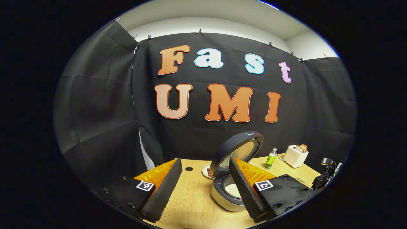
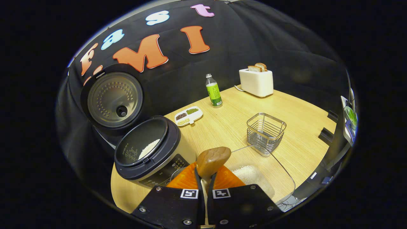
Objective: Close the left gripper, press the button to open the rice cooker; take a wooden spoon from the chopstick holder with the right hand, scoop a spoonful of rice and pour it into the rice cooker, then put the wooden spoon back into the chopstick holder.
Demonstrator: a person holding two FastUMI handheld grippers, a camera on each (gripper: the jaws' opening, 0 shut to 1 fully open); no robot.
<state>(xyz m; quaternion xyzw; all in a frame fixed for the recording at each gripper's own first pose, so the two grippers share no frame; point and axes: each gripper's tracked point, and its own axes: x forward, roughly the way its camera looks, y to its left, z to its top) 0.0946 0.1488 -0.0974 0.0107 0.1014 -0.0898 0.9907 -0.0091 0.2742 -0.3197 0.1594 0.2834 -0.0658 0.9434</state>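
A: What does the left gripper view give you?

B: The left tongs stand spread wide with nothing between them, over the wooden table. Just past the right-hand finger sits the rice cooker, lid tipped up and back, white rice in the pot. A small plate peeks out behind it. Farther back on the right are a green bottle and a white toaster with bread in its slots.

A: And the right gripper view?

B: The right tongs are pressed together on the handle of the wooden spoon, whose bowl rises just ahead of the fingers, above a clear container of rice on the table. The rice cooker is to the left, open, with some rice inside, its lid upright. The wire chopstick holder stands just beyond the container. A divided dish of beans, the bottle and the toaster sit farther back.
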